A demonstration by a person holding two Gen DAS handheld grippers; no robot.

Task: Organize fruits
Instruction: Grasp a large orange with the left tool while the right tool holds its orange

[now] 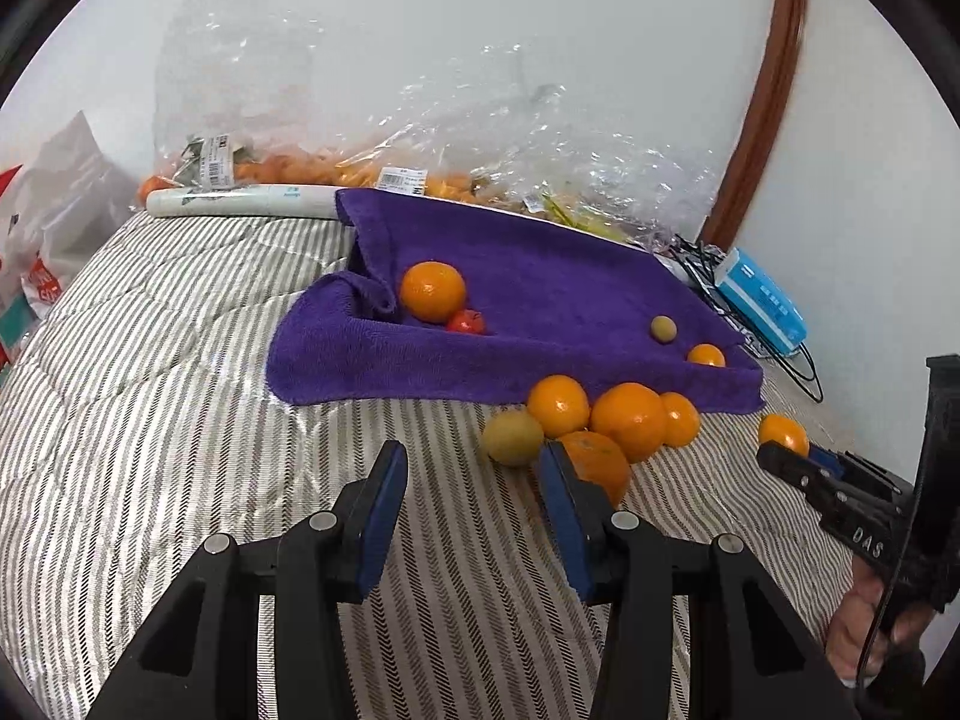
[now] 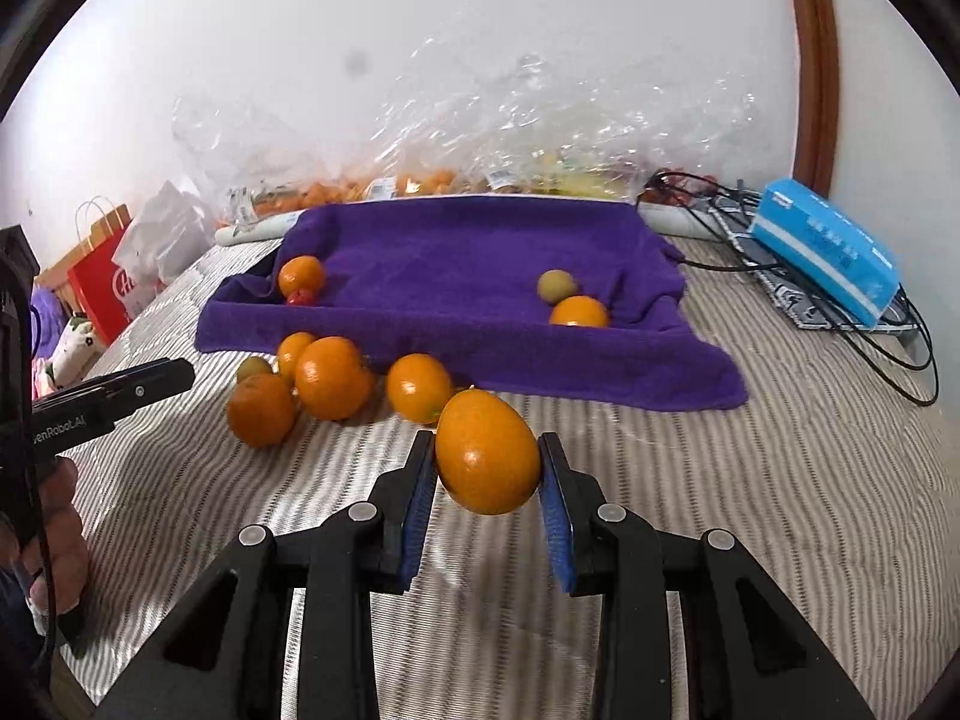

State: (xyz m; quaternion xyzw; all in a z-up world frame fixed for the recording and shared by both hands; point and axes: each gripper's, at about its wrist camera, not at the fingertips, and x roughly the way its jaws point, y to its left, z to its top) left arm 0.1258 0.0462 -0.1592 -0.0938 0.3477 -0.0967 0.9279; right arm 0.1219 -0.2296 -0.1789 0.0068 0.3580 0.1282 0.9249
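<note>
Your right gripper [image 2: 487, 468] is clamped on an orange [image 2: 487, 461] at lower centre of its view — lifted clear of the striped bedding [image 2: 780, 510]. Your left gripper [image 1: 474, 483] hangs with jaws parted, nothing between them, beside the pile of oranges [image 1: 627, 420] just below the purple towel [image 1: 540, 300], where one orange [image 1: 432, 291] and a small red fruit [image 1: 467, 321] sit upper left.

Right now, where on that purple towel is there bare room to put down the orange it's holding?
The purple towel is bare across its middle, between the orange with a red fruit at its left fold and the green fruit at right. The striped bedcover is crowded at the towel's front-left edge.
</note>
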